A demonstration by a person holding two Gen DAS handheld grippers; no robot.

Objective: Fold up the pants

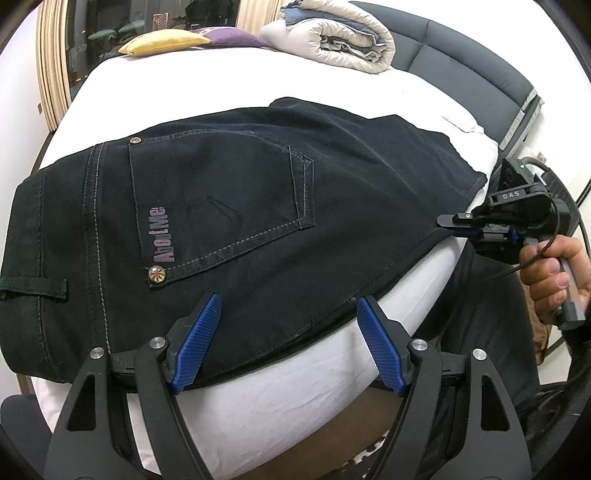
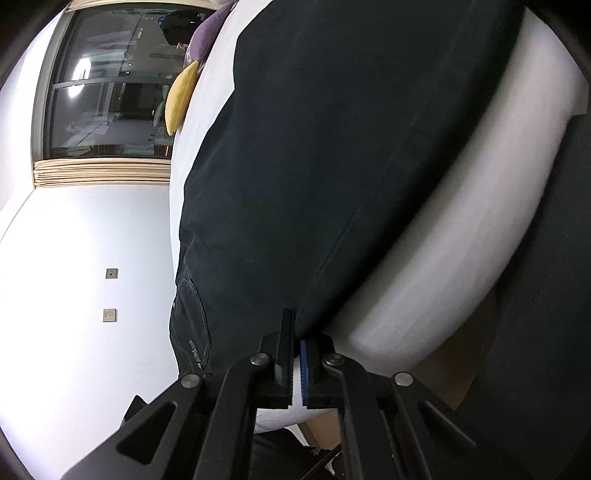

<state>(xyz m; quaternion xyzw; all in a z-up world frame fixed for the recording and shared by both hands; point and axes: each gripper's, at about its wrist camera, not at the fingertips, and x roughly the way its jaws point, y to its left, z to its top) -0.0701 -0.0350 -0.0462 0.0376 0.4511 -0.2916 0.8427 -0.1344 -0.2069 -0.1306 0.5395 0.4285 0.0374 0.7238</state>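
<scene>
Black pants (image 1: 258,206) lie flat on the white-sheeted bed (image 1: 229,81), back pocket (image 1: 221,199) up, with the waistband toward the left of my left wrist view and the legs running off to the right along the near edge of the mattress. My left gripper (image 1: 288,343) hovers at that near edge — its jaws spread wide, the blue pads (image 1: 195,343) just over the lower border of the fabric and gripping nothing. My right gripper (image 2: 295,347) sits at the far right end of the pants, its jaws pressed together and pinching the cloth edge; my right hand (image 1: 550,277) grips its handle. Beyond the pants: a yellow cushion (image 1: 162,42) and a purple cushion (image 1: 229,36) — beside them a rolled duvet (image 1: 332,37) against the dark headboard (image 1: 458,59).
</scene>
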